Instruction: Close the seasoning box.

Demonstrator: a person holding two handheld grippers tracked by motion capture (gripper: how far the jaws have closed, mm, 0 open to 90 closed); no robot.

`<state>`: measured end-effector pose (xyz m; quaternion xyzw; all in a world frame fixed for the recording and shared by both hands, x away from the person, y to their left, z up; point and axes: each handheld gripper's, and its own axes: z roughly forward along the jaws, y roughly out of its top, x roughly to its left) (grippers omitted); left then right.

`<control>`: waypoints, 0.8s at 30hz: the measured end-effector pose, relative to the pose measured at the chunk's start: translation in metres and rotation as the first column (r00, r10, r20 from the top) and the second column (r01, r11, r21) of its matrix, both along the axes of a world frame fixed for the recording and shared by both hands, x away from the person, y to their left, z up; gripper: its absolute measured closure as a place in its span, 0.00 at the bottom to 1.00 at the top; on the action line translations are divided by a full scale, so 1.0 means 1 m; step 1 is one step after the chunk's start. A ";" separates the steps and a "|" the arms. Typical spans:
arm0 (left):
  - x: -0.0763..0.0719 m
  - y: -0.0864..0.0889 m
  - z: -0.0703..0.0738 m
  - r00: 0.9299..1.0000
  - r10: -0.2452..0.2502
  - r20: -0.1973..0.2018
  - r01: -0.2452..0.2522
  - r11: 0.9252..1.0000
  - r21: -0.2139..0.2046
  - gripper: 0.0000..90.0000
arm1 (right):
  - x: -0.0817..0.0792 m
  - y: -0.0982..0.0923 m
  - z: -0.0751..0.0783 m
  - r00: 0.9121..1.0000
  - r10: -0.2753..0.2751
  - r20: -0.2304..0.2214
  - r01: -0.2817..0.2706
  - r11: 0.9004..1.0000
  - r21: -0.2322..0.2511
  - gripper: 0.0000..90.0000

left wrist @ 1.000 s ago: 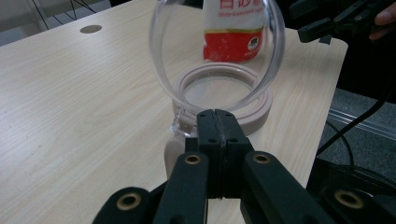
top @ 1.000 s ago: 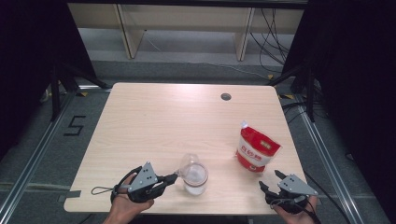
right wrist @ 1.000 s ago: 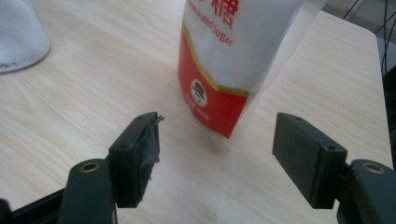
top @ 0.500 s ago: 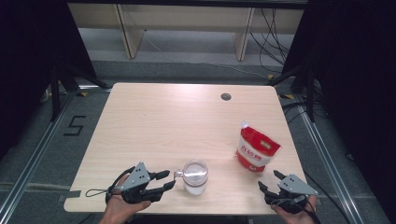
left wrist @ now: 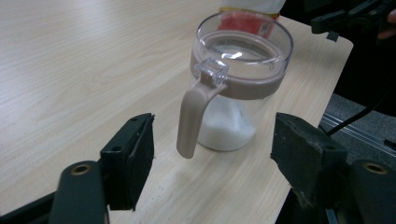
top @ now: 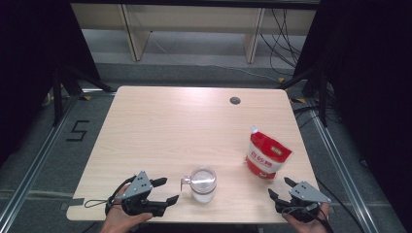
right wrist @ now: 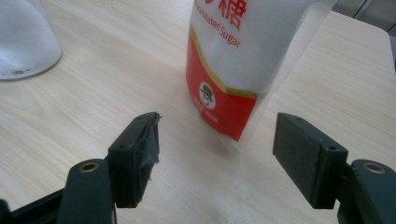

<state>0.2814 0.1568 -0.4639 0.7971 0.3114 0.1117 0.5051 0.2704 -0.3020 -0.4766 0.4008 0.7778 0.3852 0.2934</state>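
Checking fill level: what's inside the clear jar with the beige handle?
The jar holds a low heap of white granules at the bottom, seen through the clear wall. A clear lid covers the top. The beige band hides the wall just below the rim.

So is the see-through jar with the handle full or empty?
Neither, only partly filled. The jar stands upright on the table with a low heap of white grains at its bottom; the rest looks clear.

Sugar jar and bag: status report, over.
Left gripper just opened, off the jar handle. Right gripper open, short of the sugar bag. Jar upright, lidded, some sugar inside. Nothing between.
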 end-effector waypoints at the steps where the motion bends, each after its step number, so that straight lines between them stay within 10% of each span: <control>1: -0.001 0.000 -0.001 1.000 0.013 -0.007 -0.013 1.000 -0.001 0.30 | 0.000 0.000 0.000 1.000 -0.001 -0.003 0.001 1.000 -0.002 0.36; 24: -0.008 0.009 -0.020 1.000 -0.004 -0.020 0.005 0.997 0.075 0.24 | 0.000 0.001 -0.001 1.000 0.011 -0.007 -0.011 1.000 -0.006 0.36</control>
